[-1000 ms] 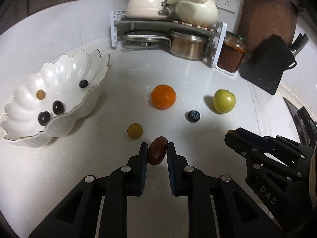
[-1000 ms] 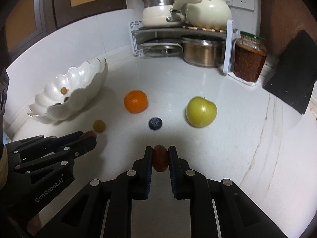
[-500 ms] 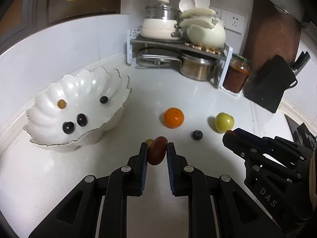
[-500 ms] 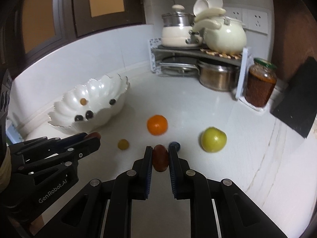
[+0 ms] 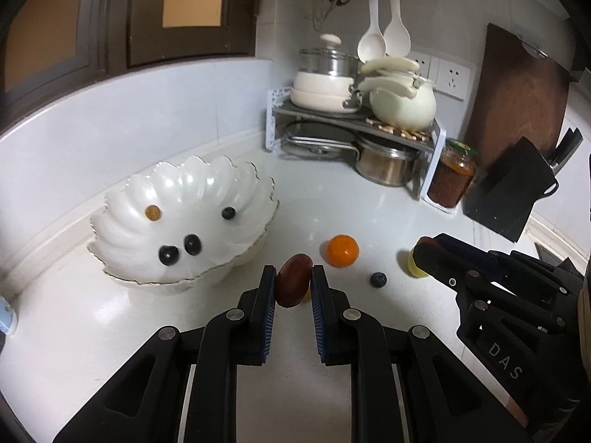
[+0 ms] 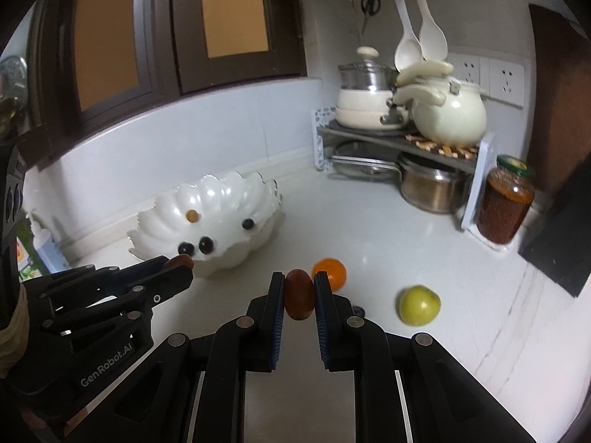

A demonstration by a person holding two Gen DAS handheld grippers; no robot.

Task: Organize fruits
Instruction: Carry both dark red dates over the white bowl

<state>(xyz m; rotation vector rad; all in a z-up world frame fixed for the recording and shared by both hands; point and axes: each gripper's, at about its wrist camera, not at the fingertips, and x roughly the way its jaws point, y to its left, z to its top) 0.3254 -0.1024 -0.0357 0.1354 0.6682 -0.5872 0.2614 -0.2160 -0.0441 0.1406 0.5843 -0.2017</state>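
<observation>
My left gripper (image 5: 293,280) is shut on a dark red date (image 5: 293,285), held above the counter just right of the white scalloped bowl (image 5: 122,277). My right gripper (image 6: 299,293) is shut on another dark red date (image 6: 299,294), also in the air. The bowl (image 6: 243,254) holds several small fruits: two dark grapes (image 5: 180,250), a blueberry (image 5: 228,213) and a yellow-brown grape (image 5: 151,212). On the counter lie an orange (image 5: 343,251), a blueberry (image 5: 378,280) and a green apple (image 6: 419,304). A yellow grape is mostly hidden behind my left fingers.
A rack with pots and a cream kettle (image 5: 400,105) stands in the back corner. A jar of red paste (image 5: 452,177) and a black knife block (image 5: 511,192) stand to its right. A bottle (image 6: 46,245) stands at the far left by the wall.
Both grippers have risen and drawn back with their dates held; the counter and bowl look farther away. The left gripper now hides the yellow grape.
</observation>
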